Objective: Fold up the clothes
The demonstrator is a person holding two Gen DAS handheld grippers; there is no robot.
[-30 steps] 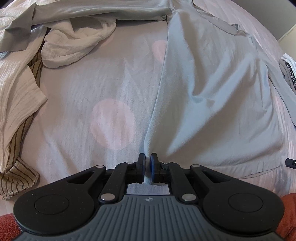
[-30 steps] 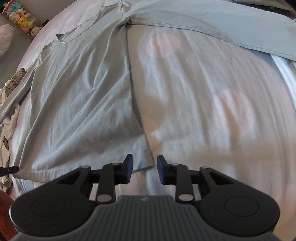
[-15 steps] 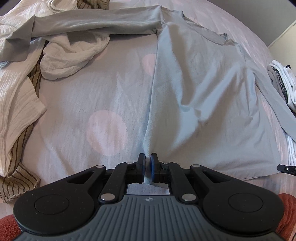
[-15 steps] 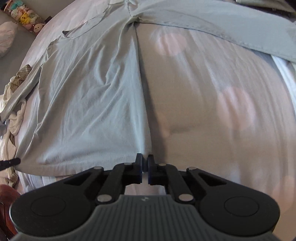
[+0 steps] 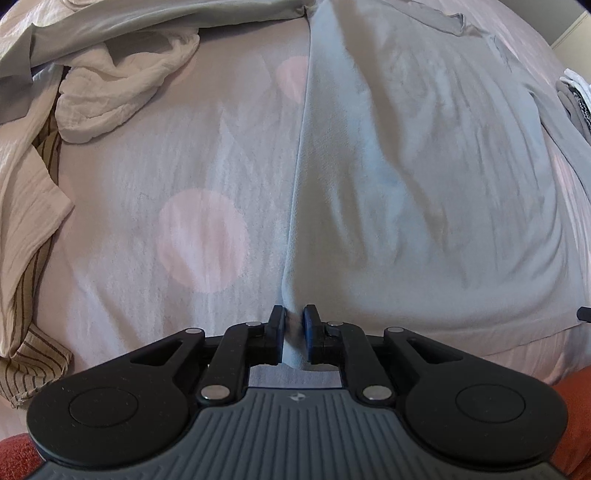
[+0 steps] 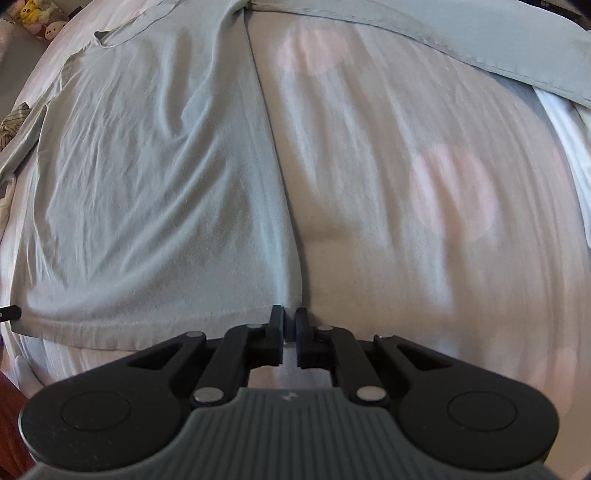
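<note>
A long-sleeved shirt of thin pale grey-blue jersey (image 5: 424,177) lies spread flat on a bed covered by a pale lilac sheet with large pink dots (image 5: 199,240), its hem nearest both cameras and its neckline at the far end.

The left gripper (image 5: 294,325) points steeply down at the shirt's hem corner on the side nearest the heap of loose clothes. Its fingers (image 5: 311,332) are opening, a gap showing on each side of the ridge of shirt fabric that stands between them; the pads no longer press it.

The right gripper (image 6: 290,326) stands at the shirt's other hem corner. Its fingers (image 6: 276,330) are also opening, only a narrow slit apart, with the edge of the hem just at their tips; whether they still pinch the cloth cannot be told.

Beyond the shirt's side edge, in the left wrist view, lie a crumpled cream-white gauze garment (image 5: 122,88) and a beige brown-striped cloth (image 5: 29,354). One shirt sleeve (image 6: 461,33) stretches away across the sheet. At the shirt's opposite side sits a small stack of folded grey and white clothes (image 5: 576,96).
</note>
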